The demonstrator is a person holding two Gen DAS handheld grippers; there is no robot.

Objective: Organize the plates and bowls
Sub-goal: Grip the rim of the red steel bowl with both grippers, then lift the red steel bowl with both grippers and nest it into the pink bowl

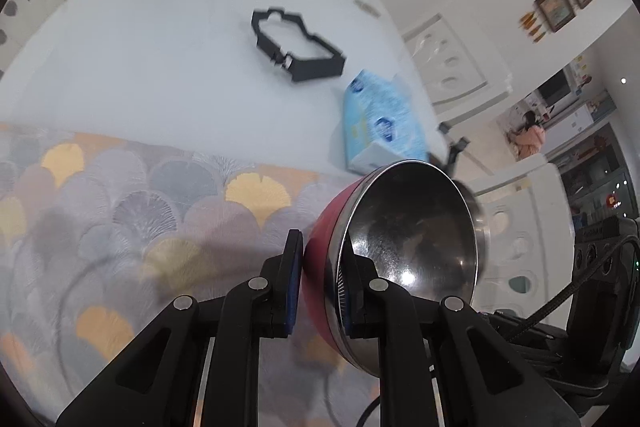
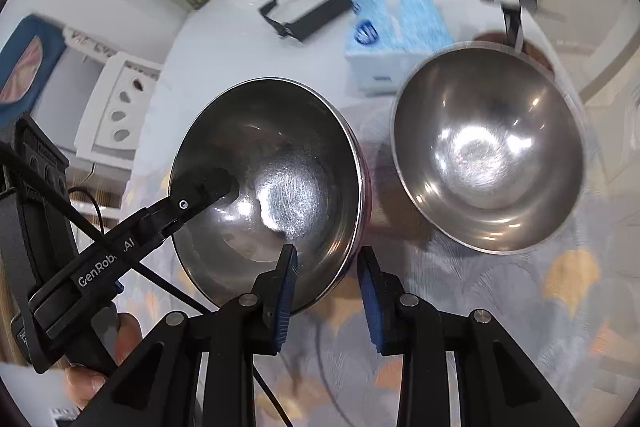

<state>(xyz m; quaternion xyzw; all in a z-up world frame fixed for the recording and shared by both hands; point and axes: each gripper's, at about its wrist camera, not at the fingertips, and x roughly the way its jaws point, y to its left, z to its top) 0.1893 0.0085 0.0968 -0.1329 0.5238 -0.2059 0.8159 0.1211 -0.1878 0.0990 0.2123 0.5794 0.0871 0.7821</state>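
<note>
White counter, patterned cloth, two steel bowls in play.

Left gripper (image 1: pixel 320 283) is clenched on the rim of the red-sided bowl (image 1: pixel 404 251), one finger on the red outside, the other inside; the bowl hangs tilted above the patterned cloth (image 1: pixel 120 211). Right gripper (image 2: pixel 327 291) straddles the near rim of that same bowl, pads apparently not pressing yet, so I read it as released. Second steel bowl (image 2: pixel 488 151) sits just beside it on the right, apart from it. Both bowls empty.

Risks: the thin rim pinch could let the tilted bowl swing or slip; two grippers closing on one rim may fight and twist it; lowering off-centre could clip the second bowl's rim instead of nesting. Tissue pack (image 1: pixel 380 123) and black frame (image 1: pixel 298 47) lie behind, clear of the work.
</note>
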